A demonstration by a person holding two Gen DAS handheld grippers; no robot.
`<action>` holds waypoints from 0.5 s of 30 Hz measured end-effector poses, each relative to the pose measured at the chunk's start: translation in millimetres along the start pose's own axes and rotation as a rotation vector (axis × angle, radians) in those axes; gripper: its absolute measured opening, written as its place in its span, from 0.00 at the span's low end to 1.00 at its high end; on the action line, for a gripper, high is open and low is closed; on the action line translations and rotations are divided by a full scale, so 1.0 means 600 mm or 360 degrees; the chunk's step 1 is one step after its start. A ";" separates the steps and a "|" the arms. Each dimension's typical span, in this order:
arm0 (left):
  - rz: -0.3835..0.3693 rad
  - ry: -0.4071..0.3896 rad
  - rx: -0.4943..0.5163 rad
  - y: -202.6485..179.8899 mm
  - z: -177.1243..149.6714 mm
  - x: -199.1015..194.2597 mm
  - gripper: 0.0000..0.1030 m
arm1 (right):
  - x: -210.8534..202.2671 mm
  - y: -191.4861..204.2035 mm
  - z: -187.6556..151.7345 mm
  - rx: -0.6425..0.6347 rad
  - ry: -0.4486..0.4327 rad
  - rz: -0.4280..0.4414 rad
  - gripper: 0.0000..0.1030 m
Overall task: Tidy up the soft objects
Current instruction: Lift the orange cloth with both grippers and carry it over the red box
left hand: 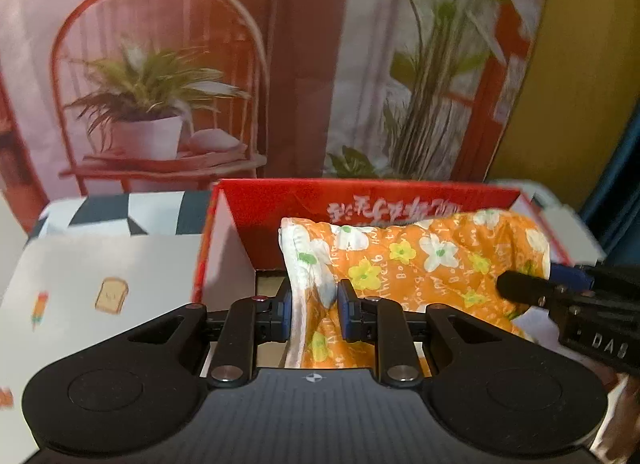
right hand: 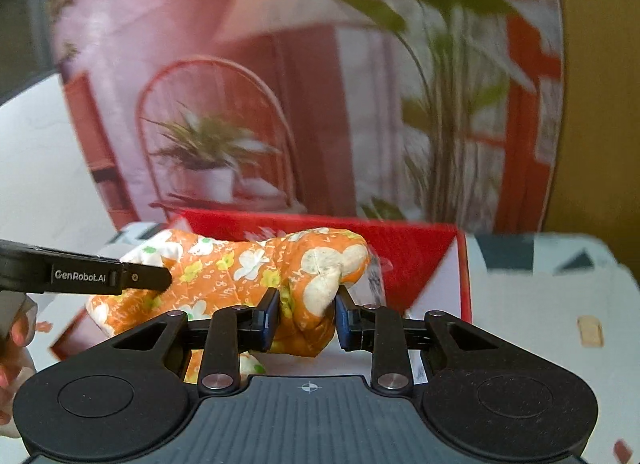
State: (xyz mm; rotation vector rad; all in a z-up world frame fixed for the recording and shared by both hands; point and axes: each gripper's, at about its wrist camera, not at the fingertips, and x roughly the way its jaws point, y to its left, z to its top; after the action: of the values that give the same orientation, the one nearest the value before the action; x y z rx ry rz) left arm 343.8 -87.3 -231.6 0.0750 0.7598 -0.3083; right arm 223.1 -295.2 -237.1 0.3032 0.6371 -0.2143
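Note:
An orange quilted cloth with white and yellow flowers [left hand: 420, 260] hangs over an open red cardboard box [left hand: 256, 200]. My left gripper [left hand: 314, 306] is shut on the cloth's left end with its white edge. My right gripper [right hand: 307, 316] is shut on the cloth's right end [right hand: 316, 280]. The right gripper also shows at the right of the left wrist view [left hand: 532, 284]. The left gripper shows at the left of the right wrist view [right hand: 160, 276], pinching the cloth. The cloth is stretched between both grippers above the box [right hand: 420, 252].
The box stands on a white tablecloth [left hand: 100, 264] printed with toast and ice lollies. A black and white patterned patch [left hand: 120, 212] lies behind it. A printed backdrop [left hand: 160, 64] with a chair and plants stands close behind. A person's fingers [right hand: 16, 336] show at the left.

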 end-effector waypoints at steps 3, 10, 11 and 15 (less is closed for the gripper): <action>0.0017 0.0036 0.0079 -0.008 -0.004 0.019 0.26 | 0.026 -0.006 -0.006 -0.0006 0.0059 -0.0044 0.25; 0.0053 0.0019 0.0138 0.003 0.001 0.014 0.42 | 0.054 -0.017 -0.010 0.0118 0.0134 -0.0129 0.25; 0.0049 0.0016 0.0126 0.005 0.001 0.012 0.42 | 0.056 -0.016 -0.008 0.0102 0.0140 -0.0146 0.24; 0.0025 0.0000 0.0070 0.013 -0.003 0.005 0.42 | 0.066 0.002 -0.004 0.0025 0.0195 -0.0174 0.23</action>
State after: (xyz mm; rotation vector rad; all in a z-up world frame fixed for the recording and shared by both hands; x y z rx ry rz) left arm 346.9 -80.5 -235.4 0.1226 0.7525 -0.3103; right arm 252.9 -297.3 -262.9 0.2984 0.7746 -0.3073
